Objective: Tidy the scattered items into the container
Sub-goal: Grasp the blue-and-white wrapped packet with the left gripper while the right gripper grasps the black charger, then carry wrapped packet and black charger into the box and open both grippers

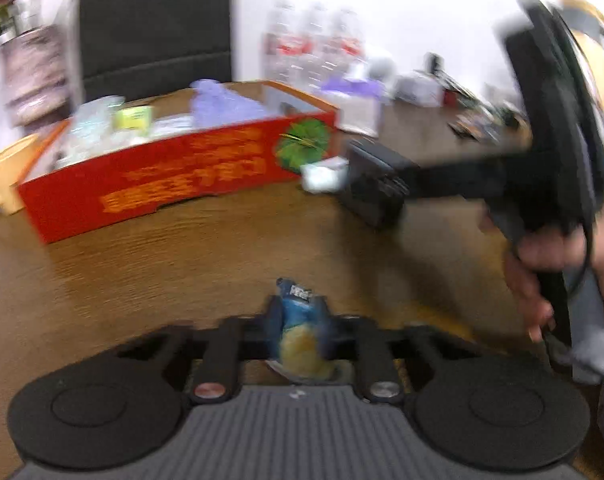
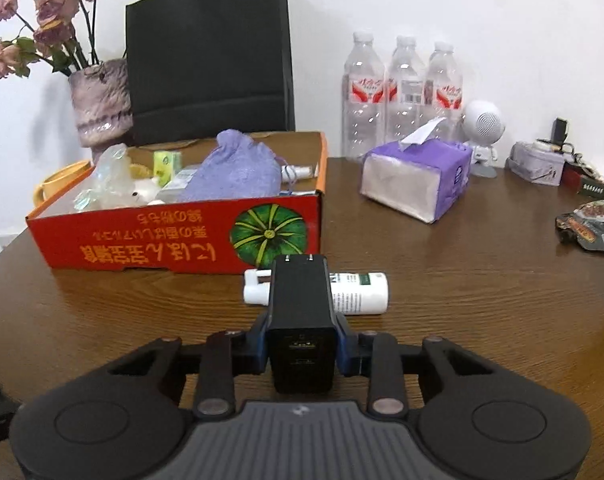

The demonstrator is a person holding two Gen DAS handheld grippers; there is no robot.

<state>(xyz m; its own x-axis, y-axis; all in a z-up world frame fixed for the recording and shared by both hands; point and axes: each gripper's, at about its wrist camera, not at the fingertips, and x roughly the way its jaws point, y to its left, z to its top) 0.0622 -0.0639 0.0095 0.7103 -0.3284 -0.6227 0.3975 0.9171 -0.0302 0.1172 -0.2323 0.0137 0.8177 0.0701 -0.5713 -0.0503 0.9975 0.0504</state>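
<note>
Glossy crinkled blue snack packet (image 1: 302, 328) pinched in left gripper (image 1: 300, 322), boxy matte black charger (image 2: 300, 320) clamped in right gripper (image 2: 302, 344), smooth white cylindrical bottle (image 2: 353, 293) lying beyond on wood-grain table (image 2: 481, 280), red cardboard box (image 2: 174, 236) behind, part-filled.

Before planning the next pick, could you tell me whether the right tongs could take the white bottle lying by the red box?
Probably not yet: the right tongs are shut on a black charger, though the white bottle lies unobstructed.
</note>
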